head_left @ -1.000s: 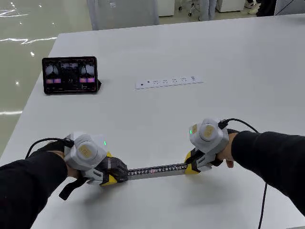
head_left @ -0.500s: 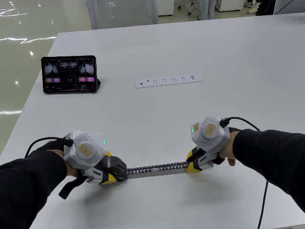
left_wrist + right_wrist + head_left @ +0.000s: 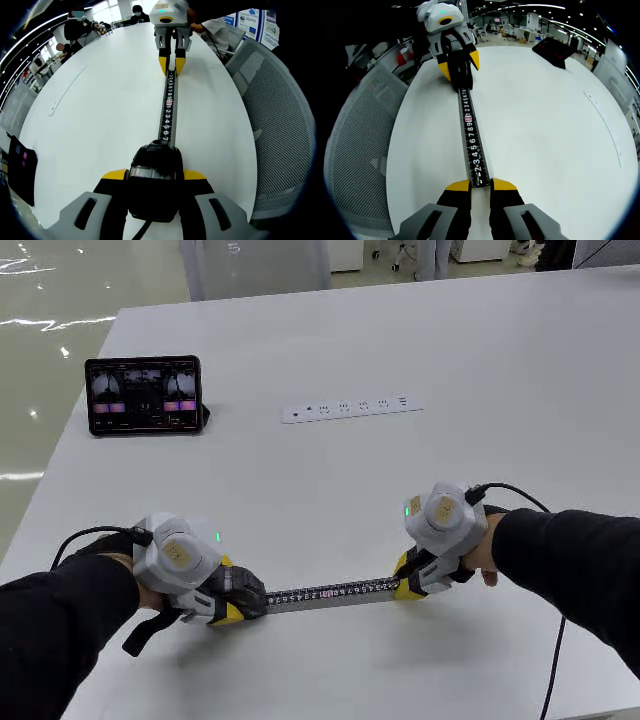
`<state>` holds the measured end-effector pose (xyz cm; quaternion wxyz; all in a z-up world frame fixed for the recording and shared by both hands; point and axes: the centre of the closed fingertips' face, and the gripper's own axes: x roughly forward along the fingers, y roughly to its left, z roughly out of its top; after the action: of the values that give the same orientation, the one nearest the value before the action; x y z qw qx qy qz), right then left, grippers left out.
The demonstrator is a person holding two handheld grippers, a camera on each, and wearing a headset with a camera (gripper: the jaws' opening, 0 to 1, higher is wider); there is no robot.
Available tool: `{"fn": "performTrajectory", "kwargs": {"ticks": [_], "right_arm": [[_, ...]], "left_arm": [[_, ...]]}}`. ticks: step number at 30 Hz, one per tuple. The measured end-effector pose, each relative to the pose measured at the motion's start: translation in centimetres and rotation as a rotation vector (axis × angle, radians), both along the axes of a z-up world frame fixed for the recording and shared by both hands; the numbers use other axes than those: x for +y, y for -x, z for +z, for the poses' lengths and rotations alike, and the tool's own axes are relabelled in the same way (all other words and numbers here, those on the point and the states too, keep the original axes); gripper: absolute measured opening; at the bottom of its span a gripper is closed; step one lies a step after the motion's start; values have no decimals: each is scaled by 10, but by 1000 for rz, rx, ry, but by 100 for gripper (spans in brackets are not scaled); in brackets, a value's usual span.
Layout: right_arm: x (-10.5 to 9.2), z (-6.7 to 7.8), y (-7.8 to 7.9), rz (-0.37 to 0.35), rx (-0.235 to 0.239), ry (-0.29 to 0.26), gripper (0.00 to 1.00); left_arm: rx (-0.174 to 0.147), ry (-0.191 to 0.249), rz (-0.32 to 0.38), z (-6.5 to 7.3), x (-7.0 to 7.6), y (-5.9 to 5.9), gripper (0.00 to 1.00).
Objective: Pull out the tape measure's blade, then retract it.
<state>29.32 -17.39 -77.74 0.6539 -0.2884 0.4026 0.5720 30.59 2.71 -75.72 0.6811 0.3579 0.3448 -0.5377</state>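
Note:
A black tape measure case (image 3: 236, 594) lies on the white table (image 3: 330, 480) near its front edge, and my left gripper (image 3: 232, 601) is shut on it. In the left gripper view the case (image 3: 155, 180) sits between the yellow-tipped jaws. The numbered blade (image 3: 330, 593) runs out to the right, flat on the table, to my right gripper (image 3: 404, 587), which is shut on the blade's end. In the right gripper view the blade (image 3: 471, 145) leads from my right gripper (image 3: 480, 186) back to the case (image 3: 458, 67). In the left gripper view the blade (image 3: 168, 107) reaches the right gripper (image 3: 171, 62).
A dark tablet (image 3: 144, 394) stands at the back left of the table. A white power strip (image 3: 350, 407) lies across the middle. A black cable (image 3: 552, 660) trails off the right arm. A grey mesh chair (image 3: 280, 115) stands by the table's edge.
My right gripper has drawn slightly further right with the blade's end, so a little more blade is out. The left gripper and case have stayed in place.

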Motion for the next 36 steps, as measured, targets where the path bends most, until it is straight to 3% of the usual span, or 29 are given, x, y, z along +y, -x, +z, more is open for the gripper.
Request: {"fn": "performTrajectory", "kwargs": {"ticks": [36], "right_arm": [[-19, -2, -2, -3, 4, 16, 9]], "left_arm": [[2, 4, 1, 0, 1, 0, 35]]}}
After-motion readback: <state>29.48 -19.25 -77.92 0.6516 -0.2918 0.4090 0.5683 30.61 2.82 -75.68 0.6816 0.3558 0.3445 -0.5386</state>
